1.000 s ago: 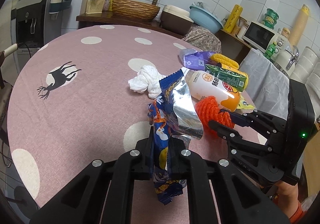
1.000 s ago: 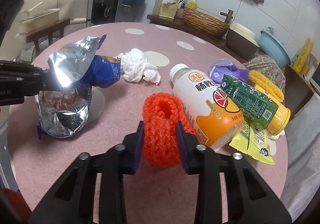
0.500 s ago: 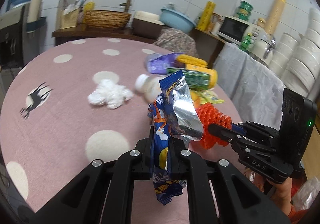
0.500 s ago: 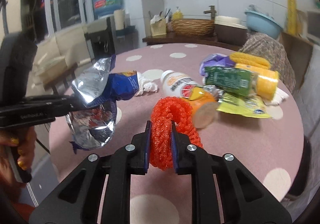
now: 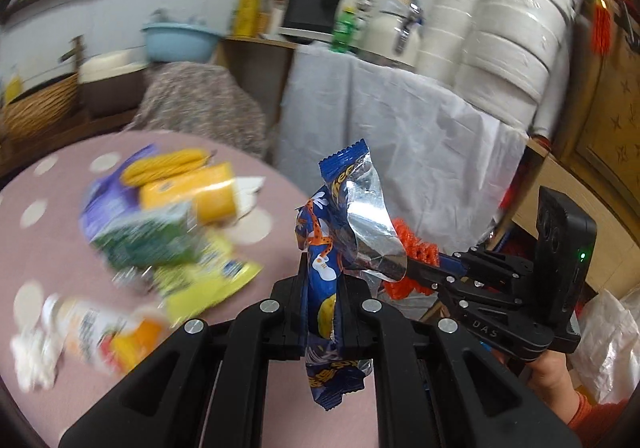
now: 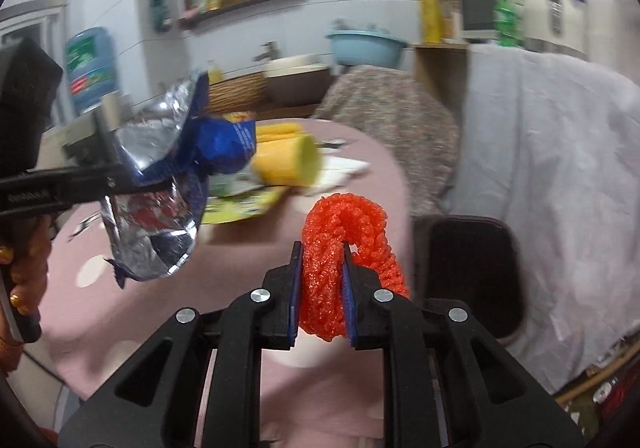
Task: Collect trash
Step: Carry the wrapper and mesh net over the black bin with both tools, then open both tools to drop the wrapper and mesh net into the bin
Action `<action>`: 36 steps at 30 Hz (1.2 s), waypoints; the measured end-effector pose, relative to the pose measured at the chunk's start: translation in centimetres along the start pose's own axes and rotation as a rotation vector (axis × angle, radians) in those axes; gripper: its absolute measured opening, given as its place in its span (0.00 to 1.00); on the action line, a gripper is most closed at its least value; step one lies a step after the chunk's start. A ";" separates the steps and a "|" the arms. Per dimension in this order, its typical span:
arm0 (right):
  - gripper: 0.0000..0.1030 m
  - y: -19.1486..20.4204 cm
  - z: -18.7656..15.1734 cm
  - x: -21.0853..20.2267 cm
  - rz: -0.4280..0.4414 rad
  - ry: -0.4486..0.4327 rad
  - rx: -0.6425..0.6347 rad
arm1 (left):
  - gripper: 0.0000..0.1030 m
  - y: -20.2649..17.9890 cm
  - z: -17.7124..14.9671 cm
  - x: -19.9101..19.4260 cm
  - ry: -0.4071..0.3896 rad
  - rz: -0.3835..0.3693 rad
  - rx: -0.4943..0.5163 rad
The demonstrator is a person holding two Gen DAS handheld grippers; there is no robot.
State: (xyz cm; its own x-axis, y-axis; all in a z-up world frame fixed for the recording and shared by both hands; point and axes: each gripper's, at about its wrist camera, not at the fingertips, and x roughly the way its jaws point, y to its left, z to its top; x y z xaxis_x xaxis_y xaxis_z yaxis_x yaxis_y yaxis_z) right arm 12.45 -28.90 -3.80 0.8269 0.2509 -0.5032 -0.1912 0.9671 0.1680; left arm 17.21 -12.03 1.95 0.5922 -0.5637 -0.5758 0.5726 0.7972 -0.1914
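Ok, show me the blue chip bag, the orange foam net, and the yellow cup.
blue chip bag (image 5: 322,280), left wrist view, printed front.
orange foam net (image 6: 324,276), right wrist view, part between the jaws.
yellow cup (image 6: 286,164), right wrist view, side wall.

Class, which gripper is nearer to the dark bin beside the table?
Right. The right gripper, holding the orange foam net, is next to the bin; the left gripper is farther, above the table.

Evenly lit indoors; motion-blurred litter on the desk (image 5: 60,216), sharp near gripper bodies, glare on foil, dark fisheye corners.
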 end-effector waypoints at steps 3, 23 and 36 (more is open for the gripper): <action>0.17 -3.5 -0.2 0.8 -0.098 0.006 0.056 | 0.10 -2.0 2.7 4.4 0.047 -0.035 0.032; 0.19 -18.8 -7.0 14.4 -0.202 0.206 0.409 | 0.10 -7.0 6.3 30.1 0.387 0.056 0.003; 0.62 -19.6 -9.1 15.2 -0.237 0.206 0.369 | 0.25 -7.9 5.4 37.0 0.469 0.099 0.007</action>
State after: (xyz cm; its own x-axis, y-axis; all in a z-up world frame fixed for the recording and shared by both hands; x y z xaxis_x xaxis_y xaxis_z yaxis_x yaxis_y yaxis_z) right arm 23.98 -43.63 -22.42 0.6963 0.0646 -0.7148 0.2212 0.9281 0.2994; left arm 37.68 -40.32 -13.51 0.3258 -0.3253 -0.8877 0.5308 0.8399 -0.1130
